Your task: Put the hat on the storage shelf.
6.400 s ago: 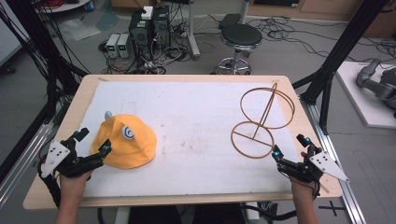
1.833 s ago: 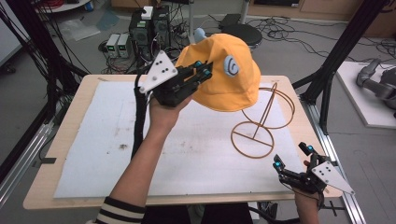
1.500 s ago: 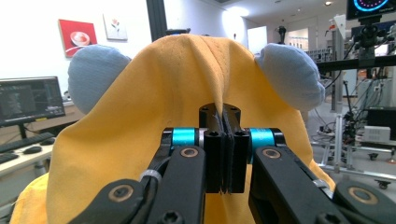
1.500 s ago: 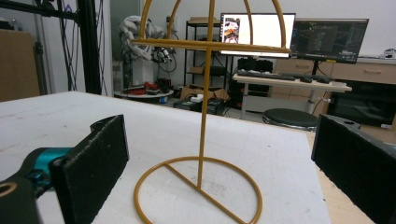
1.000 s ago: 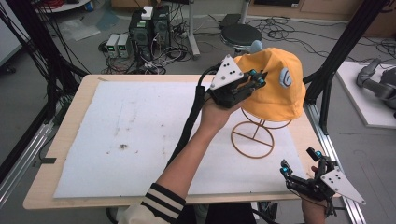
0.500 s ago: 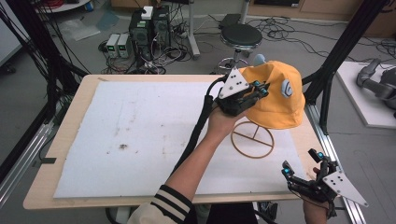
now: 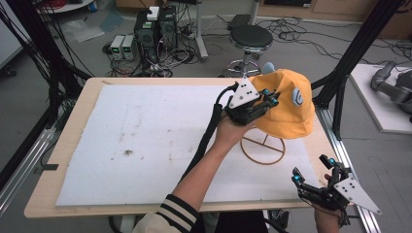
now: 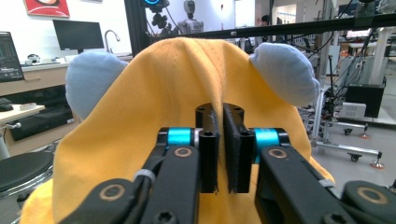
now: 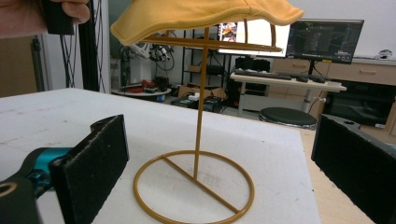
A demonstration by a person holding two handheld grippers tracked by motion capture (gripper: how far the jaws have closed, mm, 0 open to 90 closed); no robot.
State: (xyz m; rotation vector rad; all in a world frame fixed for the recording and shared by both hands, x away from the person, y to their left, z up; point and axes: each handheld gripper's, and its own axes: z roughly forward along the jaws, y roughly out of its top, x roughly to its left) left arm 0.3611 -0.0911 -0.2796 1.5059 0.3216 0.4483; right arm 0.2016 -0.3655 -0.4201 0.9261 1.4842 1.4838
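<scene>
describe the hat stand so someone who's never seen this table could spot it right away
Start at the white mat covering the wooden table and go to its far right part. There the stand rises: a thin gold wire pole on a flat ring base crossed by one bar. It is the one upright wire thing there, topped by the yellow hat with pale blue ears, which the left tool pinches.

robotics lab | humanoid robot (image 8: 189, 16) | monitors (image 9: 324, 41) | floor cables (image 7: 311, 29)
</scene>
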